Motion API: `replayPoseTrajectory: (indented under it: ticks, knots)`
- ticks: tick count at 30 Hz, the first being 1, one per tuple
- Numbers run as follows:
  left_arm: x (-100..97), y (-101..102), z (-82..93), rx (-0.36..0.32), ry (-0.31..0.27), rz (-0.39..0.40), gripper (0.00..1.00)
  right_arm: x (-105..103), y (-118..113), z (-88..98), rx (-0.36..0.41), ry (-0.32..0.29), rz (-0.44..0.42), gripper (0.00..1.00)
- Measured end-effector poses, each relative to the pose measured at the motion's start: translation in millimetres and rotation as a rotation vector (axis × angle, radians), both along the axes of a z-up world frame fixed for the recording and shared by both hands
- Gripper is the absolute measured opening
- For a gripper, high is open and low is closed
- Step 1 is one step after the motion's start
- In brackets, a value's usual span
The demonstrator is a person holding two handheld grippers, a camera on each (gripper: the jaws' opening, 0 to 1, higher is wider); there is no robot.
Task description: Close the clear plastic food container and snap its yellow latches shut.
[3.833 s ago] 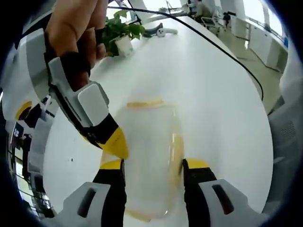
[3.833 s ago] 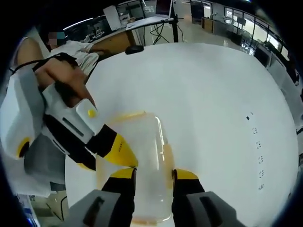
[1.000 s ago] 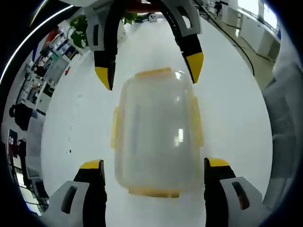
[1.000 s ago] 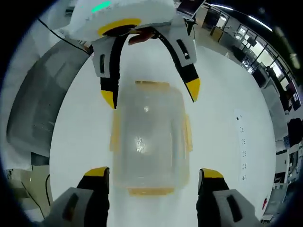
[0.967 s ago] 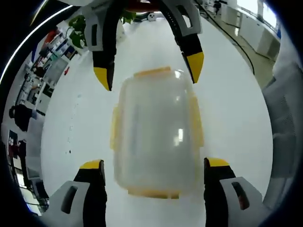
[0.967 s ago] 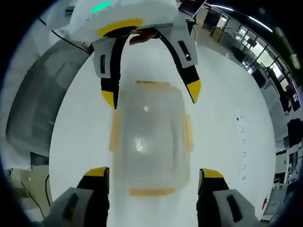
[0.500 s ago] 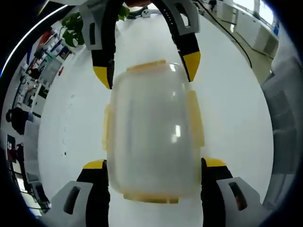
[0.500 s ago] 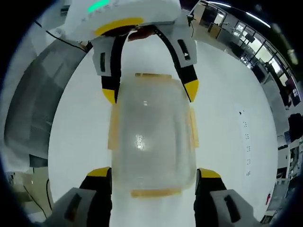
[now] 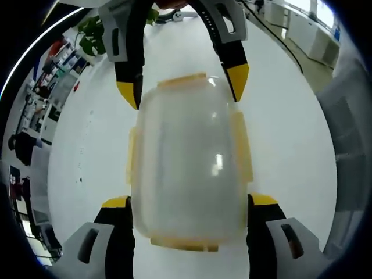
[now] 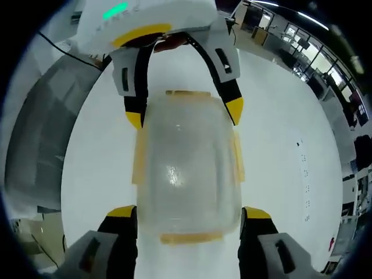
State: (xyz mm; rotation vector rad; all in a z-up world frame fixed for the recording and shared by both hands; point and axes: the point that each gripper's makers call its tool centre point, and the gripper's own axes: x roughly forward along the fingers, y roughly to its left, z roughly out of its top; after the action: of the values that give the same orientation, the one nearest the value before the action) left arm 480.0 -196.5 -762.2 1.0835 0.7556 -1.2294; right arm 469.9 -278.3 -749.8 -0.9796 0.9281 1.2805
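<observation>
The clear plastic container lies on the white table with its lid on and yellow latches along all four edges. In the left gripper view my left gripper is open, its jaws flanking the container's near end. Facing it, my right gripper is open over the far end, one yellow tip on each side. The right gripper view mirrors this: the container sits between my right gripper below and my left gripper above. Whether the latches are snapped down I cannot tell.
A potted plant stands at the table's far left corner. Grey clothing of the person lies along the table edge. Office desks and windows show beyond the table.
Within the last second both grippers have come closer to the container, so their wide jaws now straddle its two ends. Earlier they were side by side at it with narrower jaws.
</observation>
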Motion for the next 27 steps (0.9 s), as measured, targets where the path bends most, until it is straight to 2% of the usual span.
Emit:
replayPoseTrajectory:
  ticks: [17, 27]
  knots:
    - [-5.3, 61.6, -0.4, 0.003, 0.004, 0.014, 0.78, -7.1, 61.3, -0.9, 0.000, -0.004, -0.016, 0.71]
    - [-10.3, 87.9, 0.3, -0.016, 0.002, 0.018, 0.78, -11.5, 87.3, -1.3, -0.008, -0.004, -0.020, 0.71]
